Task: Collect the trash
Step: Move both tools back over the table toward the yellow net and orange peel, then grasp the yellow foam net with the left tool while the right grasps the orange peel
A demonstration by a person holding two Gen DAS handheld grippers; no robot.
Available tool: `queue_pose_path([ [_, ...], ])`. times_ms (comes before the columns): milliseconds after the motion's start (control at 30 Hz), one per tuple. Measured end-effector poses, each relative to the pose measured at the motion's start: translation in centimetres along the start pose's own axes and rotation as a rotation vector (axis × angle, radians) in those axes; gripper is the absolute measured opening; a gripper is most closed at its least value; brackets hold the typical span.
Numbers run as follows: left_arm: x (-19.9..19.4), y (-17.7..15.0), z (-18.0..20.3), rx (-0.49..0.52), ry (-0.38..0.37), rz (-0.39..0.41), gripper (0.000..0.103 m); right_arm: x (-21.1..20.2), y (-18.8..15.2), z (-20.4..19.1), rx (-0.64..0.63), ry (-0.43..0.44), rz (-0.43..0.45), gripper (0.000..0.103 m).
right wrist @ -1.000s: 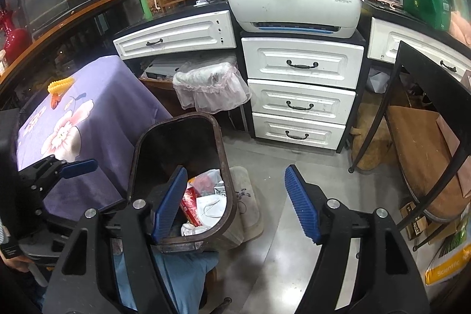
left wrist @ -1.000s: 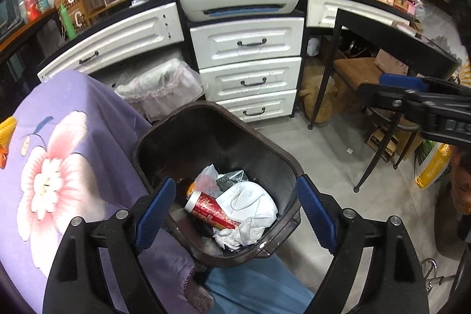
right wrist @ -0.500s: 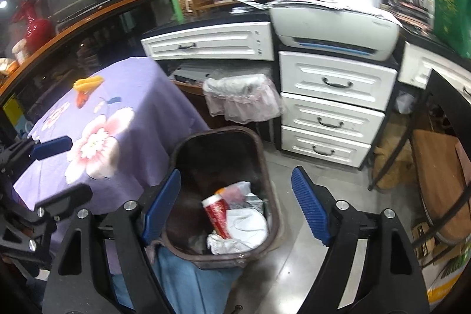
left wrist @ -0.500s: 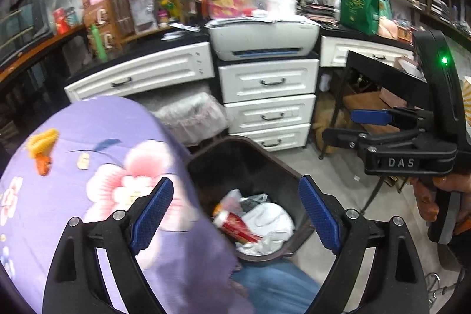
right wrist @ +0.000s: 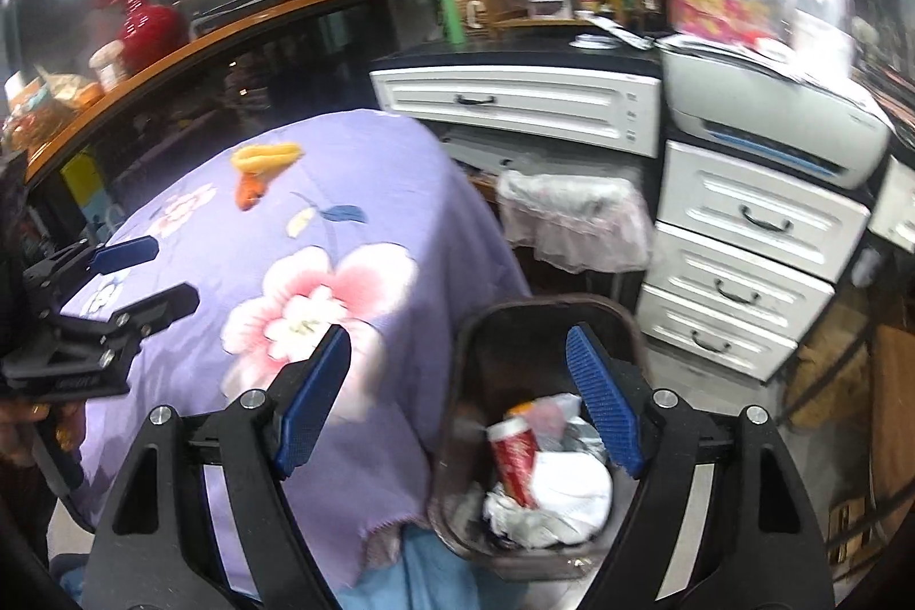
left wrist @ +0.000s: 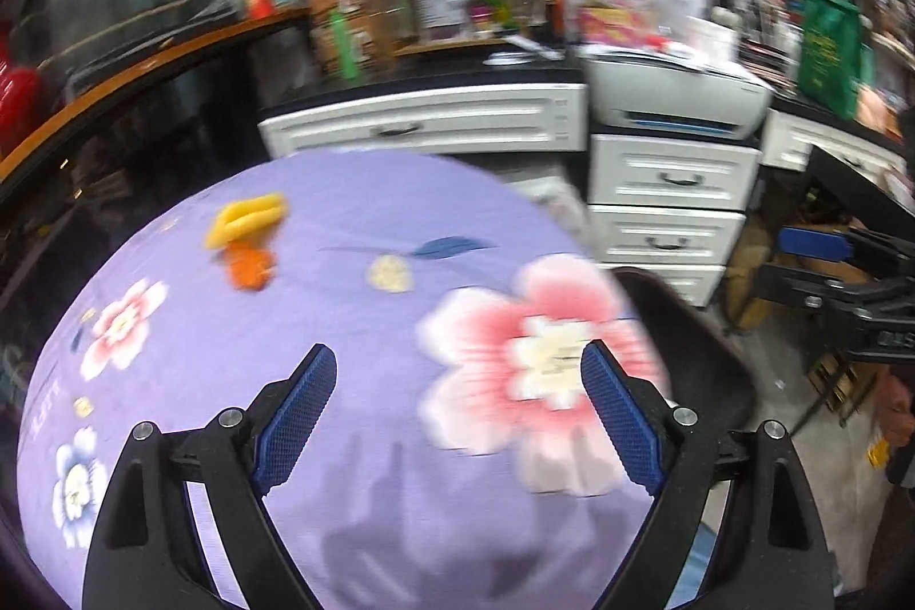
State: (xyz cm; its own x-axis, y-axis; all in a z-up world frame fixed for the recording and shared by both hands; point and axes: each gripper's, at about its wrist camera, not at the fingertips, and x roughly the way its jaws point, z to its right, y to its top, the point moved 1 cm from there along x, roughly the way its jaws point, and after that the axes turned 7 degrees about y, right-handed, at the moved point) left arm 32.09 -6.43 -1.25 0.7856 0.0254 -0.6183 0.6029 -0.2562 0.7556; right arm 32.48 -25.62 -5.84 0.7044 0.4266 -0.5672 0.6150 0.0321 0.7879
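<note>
On the purple flowered tablecloth (left wrist: 354, 324) lie a yellow peel-like scrap (left wrist: 247, 216) and an orange scrap (left wrist: 249, 267), far from my left gripper (left wrist: 457, 364), which hangs open and empty over the cloth. Beside the table stands a dark trash bin (right wrist: 549, 310) holding a red can (right wrist: 514, 455) and crumpled white paper (right wrist: 572, 487). My right gripper (right wrist: 457, 341) is open and empty, one finger over the cloth (right wrist: 372, 187), the other over the bin. The same yellow scrap (right wrist: 266, 157) and orange scrap (right wrist: 251, 190) show at the table's far side.
White drawers (right wrist: 743, 232) with a printer (right wrist: 772, 118) on top stand behind the bin, next to a plastic-lined basket (right wrist: 572, 221). A curved wooden counter (right wrist: 229, 32) runs behind the table. A black table and chair stand at the right (left wrist: 858, 192).
Both grippers have swung left and risen from above the bin toward the table. The left view has gone from the bin's contents to the flowered cloth. The right jaws widened a little.
</note>
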Motion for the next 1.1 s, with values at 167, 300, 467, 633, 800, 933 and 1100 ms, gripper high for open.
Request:
queue_pose_path([
  [167, 2.1, -0.3, -6.1, -0.096, 0.077, -0.051, 0.086, 2.2, 2.0, -2.7, -0.061, 0.039, -0.012, 0.078],
  [300, 4.2, 0.3, -9.7, -0.157, 0.120, -0.078, 0.086, 4.5, 4.0, -4.5, -0.081, 0.085, -0.028, 0.078],
  [467, 6.8, 1.4, -13.0, -0.183, 0.158, -0.094, 0.086, 7.3, 6.1, -6.0, -0.102, 0.112, -0.051, 0.078],
  [633, 9.9, 4.1, -14.0, -0.123, 0.177, -0.074, 0.086, 10.3, 7.1, -7.1, -0.105, 0.130, -0.081, 0.078],
  [800, 13.7, 6.8, -13.5, -0.036, 0.189, -0.086, 0.086, 12.4, 7.6, -7.9, -0.135, 0.128, -0.112, 0.078],
  [933, 17.1, 8.1, -13.0, 0.037, 0.214, -0.117, 0.080, 13.8, 8.3, -7.9, -0.150, 0.120, -0.126, 0.078],
  [1100, 20.0, 8.4, -13.2, 0.076, 0.216, -0.176, 0.049, 15.6, 9.0, -8.1, -0.156, 0.119, -0.137, 0.078],
])
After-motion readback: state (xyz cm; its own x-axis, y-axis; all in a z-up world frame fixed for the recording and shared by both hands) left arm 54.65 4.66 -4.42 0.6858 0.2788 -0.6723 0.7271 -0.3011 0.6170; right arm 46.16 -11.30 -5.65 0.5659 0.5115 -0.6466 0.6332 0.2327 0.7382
